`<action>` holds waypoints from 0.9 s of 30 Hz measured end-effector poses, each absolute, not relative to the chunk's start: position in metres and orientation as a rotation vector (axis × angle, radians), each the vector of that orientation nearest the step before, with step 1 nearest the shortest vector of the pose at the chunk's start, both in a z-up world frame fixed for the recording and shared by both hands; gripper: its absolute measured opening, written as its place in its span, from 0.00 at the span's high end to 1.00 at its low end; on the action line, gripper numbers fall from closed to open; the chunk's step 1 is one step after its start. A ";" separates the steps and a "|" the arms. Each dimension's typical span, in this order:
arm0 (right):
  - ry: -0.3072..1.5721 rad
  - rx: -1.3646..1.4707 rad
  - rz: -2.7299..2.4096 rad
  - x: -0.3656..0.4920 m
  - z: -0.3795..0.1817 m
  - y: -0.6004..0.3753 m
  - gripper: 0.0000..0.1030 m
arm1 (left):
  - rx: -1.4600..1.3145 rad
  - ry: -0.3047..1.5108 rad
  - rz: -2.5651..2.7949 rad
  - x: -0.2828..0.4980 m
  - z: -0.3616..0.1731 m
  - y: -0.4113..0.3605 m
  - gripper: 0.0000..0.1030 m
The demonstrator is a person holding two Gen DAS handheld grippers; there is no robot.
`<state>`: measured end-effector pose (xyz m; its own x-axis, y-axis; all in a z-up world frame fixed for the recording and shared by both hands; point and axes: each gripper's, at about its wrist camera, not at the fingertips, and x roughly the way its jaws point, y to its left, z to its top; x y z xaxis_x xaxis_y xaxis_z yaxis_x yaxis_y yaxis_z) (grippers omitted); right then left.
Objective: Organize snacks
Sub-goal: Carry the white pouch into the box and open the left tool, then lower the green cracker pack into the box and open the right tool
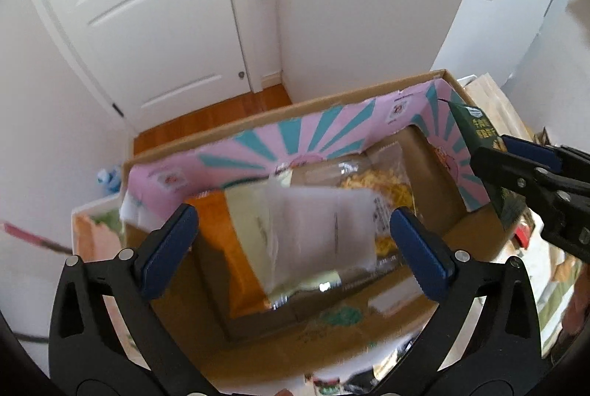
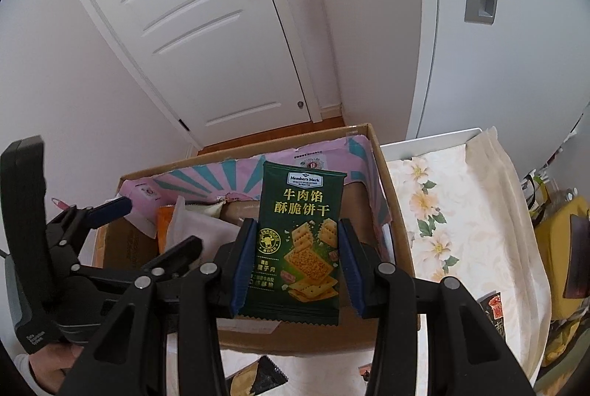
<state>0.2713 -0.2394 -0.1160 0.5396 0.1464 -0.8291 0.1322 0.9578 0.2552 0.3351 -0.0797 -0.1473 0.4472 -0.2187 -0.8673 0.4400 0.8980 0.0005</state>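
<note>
Two grippers over the cardboard box (image 2: pixel 396 241): your right gripper (image 2: pixel 297 259) clamps the green cracker packet (image 2: pixel 300 241) upright; your left gripper (image 1: pixel 293 248) stands wide, gripping nothing.

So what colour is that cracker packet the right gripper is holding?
Dark green with gold lettering and cracker pictures: the cracker packet, clearest in the right wrist view.

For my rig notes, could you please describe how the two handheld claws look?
Both match: the left claw and right claw have matte black, triangular cut-out linkages with silver pivot pins and flat blue finger pads. The left's black handle bears small white lettering, illegible here.
</note>
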 end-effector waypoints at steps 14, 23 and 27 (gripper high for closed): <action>1.102 0.281 0.071 0.298 -0.134 -0.240 0.61 | 0.143 1.003 -0.372 0.298 -0.118 -0.040 0.00; 1.162 0.286 0.084 0.323 -0.154 -0.240 0.19 | 0.130 1.011 -0.348 0.297 -0.117 -0.039 0.00; 1.094 0.277 0.117 0.316 -0.147 -0.237 0.00 | 0.094 1.008 -0.346 0.296 -0.114 -0.037 0.00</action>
<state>0.3165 -0.2372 -0.1470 0.4570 0.2294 -0.8594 0.0424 0.9595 0.2787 0.2959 -0.0371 -0.1137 0.4845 -0.2402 -0.8412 0.3267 0.9417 -0.0807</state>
